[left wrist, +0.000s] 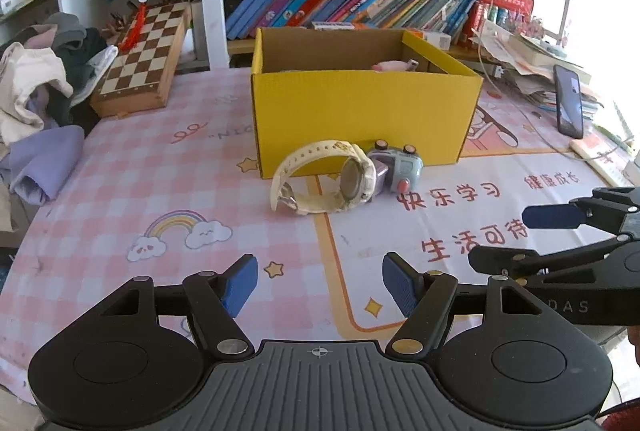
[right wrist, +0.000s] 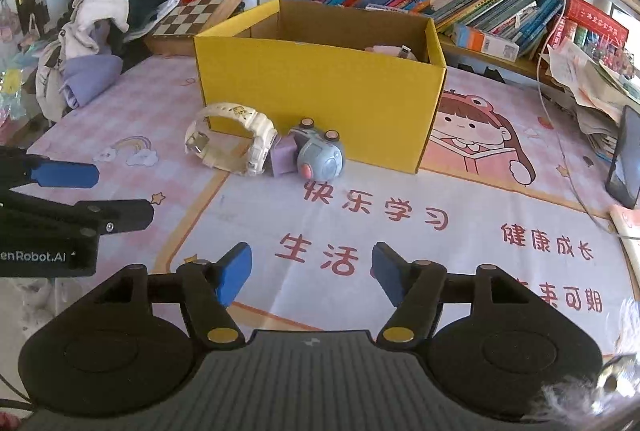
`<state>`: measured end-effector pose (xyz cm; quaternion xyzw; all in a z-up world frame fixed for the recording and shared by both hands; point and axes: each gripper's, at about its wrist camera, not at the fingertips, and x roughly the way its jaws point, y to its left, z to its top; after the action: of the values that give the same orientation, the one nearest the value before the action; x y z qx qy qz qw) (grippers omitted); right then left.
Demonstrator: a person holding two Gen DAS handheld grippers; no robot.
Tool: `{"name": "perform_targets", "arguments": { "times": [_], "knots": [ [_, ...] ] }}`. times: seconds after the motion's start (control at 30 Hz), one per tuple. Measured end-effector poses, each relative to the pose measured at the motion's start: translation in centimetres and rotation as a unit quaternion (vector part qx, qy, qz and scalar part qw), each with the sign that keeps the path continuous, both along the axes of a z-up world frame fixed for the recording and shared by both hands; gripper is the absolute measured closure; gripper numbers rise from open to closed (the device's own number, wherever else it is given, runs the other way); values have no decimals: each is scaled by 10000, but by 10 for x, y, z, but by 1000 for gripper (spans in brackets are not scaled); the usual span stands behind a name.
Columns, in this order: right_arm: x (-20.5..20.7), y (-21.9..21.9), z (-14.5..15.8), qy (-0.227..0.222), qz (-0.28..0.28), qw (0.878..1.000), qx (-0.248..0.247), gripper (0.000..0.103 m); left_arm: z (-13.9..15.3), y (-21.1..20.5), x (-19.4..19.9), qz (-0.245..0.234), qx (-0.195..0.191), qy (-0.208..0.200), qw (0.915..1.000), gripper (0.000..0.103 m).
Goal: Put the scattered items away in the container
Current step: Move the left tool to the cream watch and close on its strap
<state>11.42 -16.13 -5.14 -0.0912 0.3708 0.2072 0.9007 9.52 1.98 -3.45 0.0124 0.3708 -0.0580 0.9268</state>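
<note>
Two grippers hang over the mat with nothing between their fingers: the left gripper [left wrist: 319, 281] and the right gripper [right wrist: 311, 273] both stand with jaws apart. Ahead of both, against the near wall of the yellow box [left wrist: 360, 111], lie the cream watch [left wrist: 320, 179], a small purple block [right wrist: 283, 155] and a grey toy camera [right wrist: 320, 153], all touching or nearly so. The watch lies almost dead ahead of the left gripper, its strap loop on edge with the long axis running left to right across the gripper's line; the camera sits more squarely before the right gripper. Something pink [right wrist: 386, 50] already lies in the box, though what it is I cannot tell.
</note>
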Motion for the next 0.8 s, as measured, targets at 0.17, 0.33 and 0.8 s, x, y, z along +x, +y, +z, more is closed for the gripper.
{"name": "perform_targets", "arguments": {
  "times": [0.17,0.33,0.8],
  "knots": [
    [5,1,-1,41,37,10000,-15,37,-1,-1,6,25,9,17,10000,32],
    [14,1,-2,82,45,10000,-11,36,-2,-4,13,6,47,45,10000,32],
    [53,5,-5,149,182,9997,-6,37,-8,-4,47,126,207,25,9997,34]
  ]
}}
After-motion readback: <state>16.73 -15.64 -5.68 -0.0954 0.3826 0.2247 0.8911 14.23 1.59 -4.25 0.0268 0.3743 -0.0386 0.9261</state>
